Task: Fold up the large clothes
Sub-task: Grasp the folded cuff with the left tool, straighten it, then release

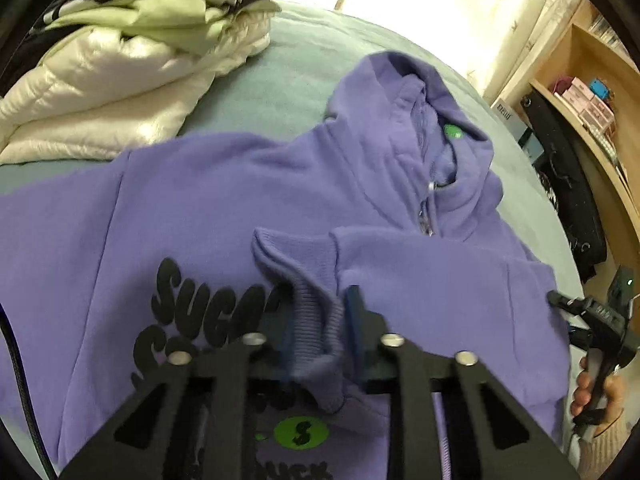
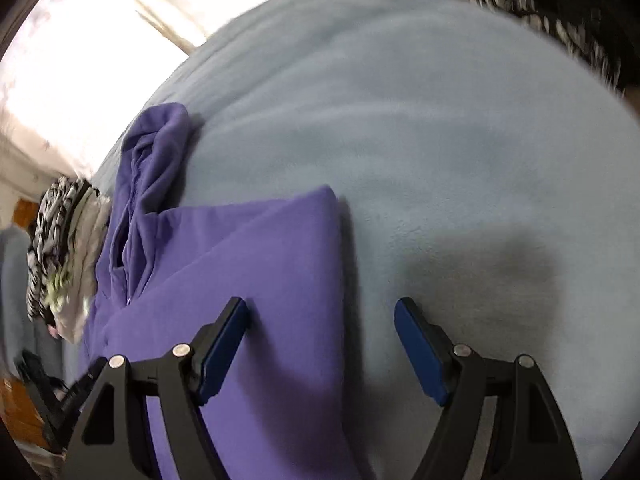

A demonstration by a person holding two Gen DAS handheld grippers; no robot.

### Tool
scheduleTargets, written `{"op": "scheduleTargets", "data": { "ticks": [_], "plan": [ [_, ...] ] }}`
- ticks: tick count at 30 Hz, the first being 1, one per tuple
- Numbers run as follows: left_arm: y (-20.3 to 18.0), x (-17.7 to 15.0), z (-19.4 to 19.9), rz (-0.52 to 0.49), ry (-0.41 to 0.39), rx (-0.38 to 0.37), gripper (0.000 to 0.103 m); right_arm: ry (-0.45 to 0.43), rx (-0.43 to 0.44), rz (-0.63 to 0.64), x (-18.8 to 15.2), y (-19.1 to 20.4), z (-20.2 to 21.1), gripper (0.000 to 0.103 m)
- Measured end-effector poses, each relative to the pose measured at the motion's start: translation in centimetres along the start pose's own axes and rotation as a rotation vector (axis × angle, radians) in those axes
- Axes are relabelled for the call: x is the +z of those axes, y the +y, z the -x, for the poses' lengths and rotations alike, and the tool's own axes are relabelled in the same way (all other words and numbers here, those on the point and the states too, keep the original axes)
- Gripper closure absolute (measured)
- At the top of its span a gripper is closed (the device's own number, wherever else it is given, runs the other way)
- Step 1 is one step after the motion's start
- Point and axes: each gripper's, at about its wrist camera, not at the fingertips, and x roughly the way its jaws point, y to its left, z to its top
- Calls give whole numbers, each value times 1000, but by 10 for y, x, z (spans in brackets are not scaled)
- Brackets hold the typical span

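A purple hoodie lies face up on the pale blue bed cover, hood at the far side, black lettering on the chest. Its right sleeve is folded across the front. My left gripper is shut on the ribbed sleeve cuff over the chest print. My right gripper is open and empty, hovering over the folded shoulder edge of the hoodie; it also shows in the left wrist view at the hoodie's right edge.
A pile of folded clothes with a white puffer jacket sits at the far left of the bed. A wooden shelf with boxes and a black bag stand at the right. The bed cover stretches to the right.
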Motion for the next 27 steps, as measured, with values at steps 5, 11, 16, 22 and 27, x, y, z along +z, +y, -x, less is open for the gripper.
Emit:
{"op": "scheduleTargets", "data": {
  "ticks": [5,11,16,22,27],
  "plan": [
    [-1,8,10,-16,-55,-19,91,-149,-54,113,-5,12,22,88],
    [31,5,-12,106,35,-19,89,-122,-140,101,-12,9,17,82],
    [31,6,16,68,22,32,82,-173,-163,235,-30,45,45,80],
    [8,0,56,-11,-40,26,82,-155,-71,327,-69,89,58,57],
    [-28,-15,42,-77,16,18,82,-62,6,401,-106,134,35,57]
  ]
}}
